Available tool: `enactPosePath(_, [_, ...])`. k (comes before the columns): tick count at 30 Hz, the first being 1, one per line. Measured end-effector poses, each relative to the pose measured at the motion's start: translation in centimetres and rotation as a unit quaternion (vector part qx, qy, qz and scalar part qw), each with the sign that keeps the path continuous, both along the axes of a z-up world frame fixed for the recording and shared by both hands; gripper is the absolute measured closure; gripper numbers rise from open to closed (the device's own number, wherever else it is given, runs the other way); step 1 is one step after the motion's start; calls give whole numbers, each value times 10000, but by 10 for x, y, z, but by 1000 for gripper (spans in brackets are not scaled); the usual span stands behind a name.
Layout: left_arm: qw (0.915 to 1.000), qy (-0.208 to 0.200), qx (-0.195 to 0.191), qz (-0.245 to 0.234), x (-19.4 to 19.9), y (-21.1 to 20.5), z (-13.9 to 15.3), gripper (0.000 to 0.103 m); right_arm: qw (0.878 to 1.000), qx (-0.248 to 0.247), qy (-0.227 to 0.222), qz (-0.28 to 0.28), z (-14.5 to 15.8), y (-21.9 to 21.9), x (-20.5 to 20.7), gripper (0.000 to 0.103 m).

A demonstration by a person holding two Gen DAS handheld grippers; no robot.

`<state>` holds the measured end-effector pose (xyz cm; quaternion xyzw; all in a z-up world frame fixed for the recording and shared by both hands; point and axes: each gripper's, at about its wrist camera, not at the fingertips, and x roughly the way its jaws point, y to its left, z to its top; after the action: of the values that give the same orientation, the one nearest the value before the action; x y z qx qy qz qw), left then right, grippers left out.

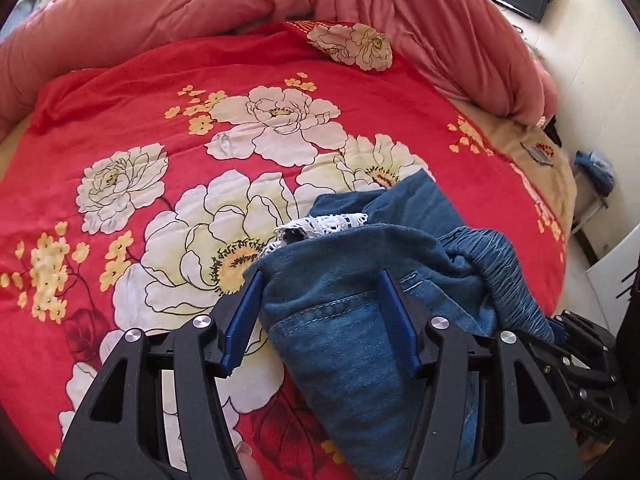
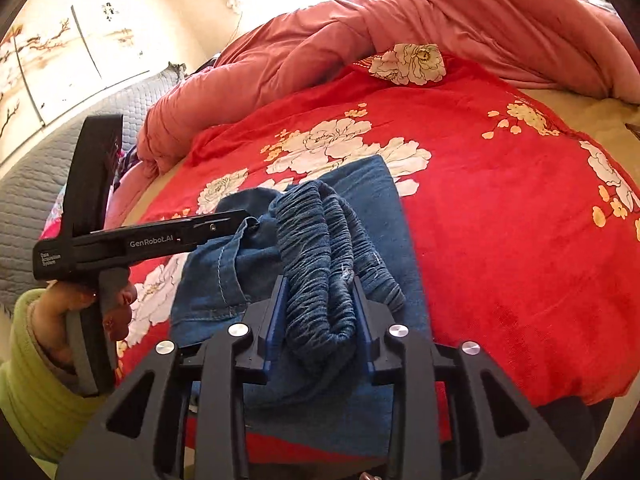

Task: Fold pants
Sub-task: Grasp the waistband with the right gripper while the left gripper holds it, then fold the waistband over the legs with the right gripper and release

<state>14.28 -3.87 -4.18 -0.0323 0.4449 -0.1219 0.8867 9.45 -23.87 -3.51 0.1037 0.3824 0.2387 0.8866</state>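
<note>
On bed [image 1: 120, 92], pants [image 1: 340, 320] are lying bunched w/ right gripper [image 2: 320, 312] pinching the waistband [image 2: 316, 240] to lift it, while left gripper [image 1: 320, 320] is straddling denim, spread wide, prob. to steady the fold.

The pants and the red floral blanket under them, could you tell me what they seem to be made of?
Pants: likely blue denim, matte, with visible topstitching, a ribbed gathered waistband and white lace trim. Red floral blanket: probably soft plush or fleece with a printed pattern; its surface looks slightly fuzzy.
</note>
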Motion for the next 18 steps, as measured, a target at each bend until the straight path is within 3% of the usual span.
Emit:
enactPosePath(3, [10000, -15, 29, 11, 0, 0, 1, 50, 10000, 40, -2, 0, 0, -1, 0, 68])
enactPosePath(7, [10000, -27, 46, 16, -1, -1, 3, 50, 9999, 24, -88, -134, 6, -9, -5, 52])
enactPosePath(13, [10000, -68, 61, 9, -6, -2, 6, 49, 9994, 2, -252, -223, 18, -19, -15, 46])
enactPosePath(18, [9999, -105, 90, -17, -11, -2, 10, 47, 9995, 154, -273, 51, 27, -21, -27, 41])
